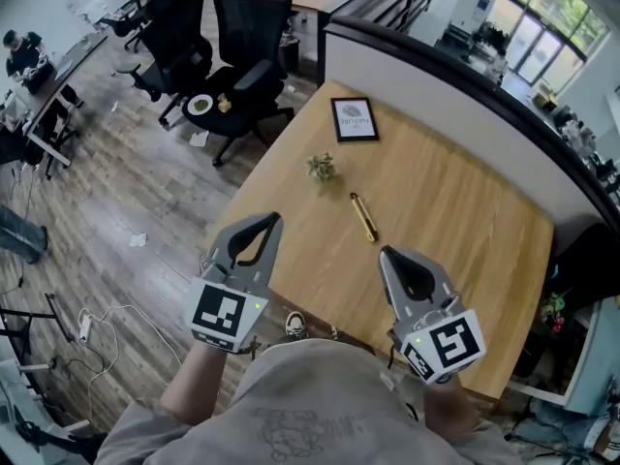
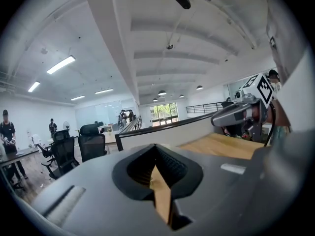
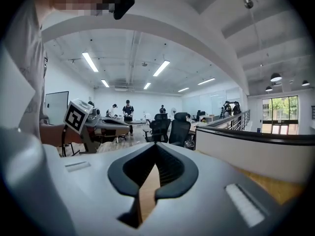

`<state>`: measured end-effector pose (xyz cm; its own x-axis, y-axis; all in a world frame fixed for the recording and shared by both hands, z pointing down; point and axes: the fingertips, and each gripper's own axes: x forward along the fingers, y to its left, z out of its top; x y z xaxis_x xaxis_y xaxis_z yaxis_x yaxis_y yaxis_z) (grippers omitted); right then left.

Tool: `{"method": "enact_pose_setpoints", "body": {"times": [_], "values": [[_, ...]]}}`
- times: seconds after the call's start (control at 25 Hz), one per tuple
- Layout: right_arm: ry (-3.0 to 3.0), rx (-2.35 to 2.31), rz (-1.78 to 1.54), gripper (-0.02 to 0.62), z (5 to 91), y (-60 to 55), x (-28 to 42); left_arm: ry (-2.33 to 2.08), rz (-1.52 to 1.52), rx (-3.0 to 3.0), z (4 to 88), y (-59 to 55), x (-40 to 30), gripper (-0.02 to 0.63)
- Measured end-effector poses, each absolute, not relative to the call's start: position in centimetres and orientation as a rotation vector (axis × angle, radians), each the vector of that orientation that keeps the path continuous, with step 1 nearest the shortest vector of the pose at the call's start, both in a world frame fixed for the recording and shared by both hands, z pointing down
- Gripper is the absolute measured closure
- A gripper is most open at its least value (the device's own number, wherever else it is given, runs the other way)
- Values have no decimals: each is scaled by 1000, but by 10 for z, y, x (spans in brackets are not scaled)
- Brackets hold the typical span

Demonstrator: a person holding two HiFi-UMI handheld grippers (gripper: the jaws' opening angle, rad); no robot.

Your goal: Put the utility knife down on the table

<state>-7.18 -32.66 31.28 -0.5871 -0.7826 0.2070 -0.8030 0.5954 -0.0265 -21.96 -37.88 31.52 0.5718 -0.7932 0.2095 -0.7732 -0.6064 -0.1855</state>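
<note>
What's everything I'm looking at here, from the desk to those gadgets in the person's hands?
table: one, light wood, centre
utility knife: one, yellow, lying mid-table
leafy sprig: one, green, beyond the knife
framed card: one, black frame, table's far end
office chairs: several, black, upper left
partition: one, white with dark cap, behind table
left gripper: one, grey, shut and empty, near table edge
right gripper: one, grey, shut and empty, near table edge

No text is legible to me. The framed card (image 1: 355,119) on the table (image 1: 455,201) carries print too small to read. The graphic on my shirt (image 1: 291,429) is likewise unreadable.
</note>
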Motion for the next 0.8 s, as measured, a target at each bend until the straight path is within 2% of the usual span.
{"method": "enact_pose_setpoints", "body": {"times": [0.8], "values": [[-2696, 1332, 238, 584, 300, -326, -94, 1364, -336, -2700, 288, -363, -250, 604]]}}
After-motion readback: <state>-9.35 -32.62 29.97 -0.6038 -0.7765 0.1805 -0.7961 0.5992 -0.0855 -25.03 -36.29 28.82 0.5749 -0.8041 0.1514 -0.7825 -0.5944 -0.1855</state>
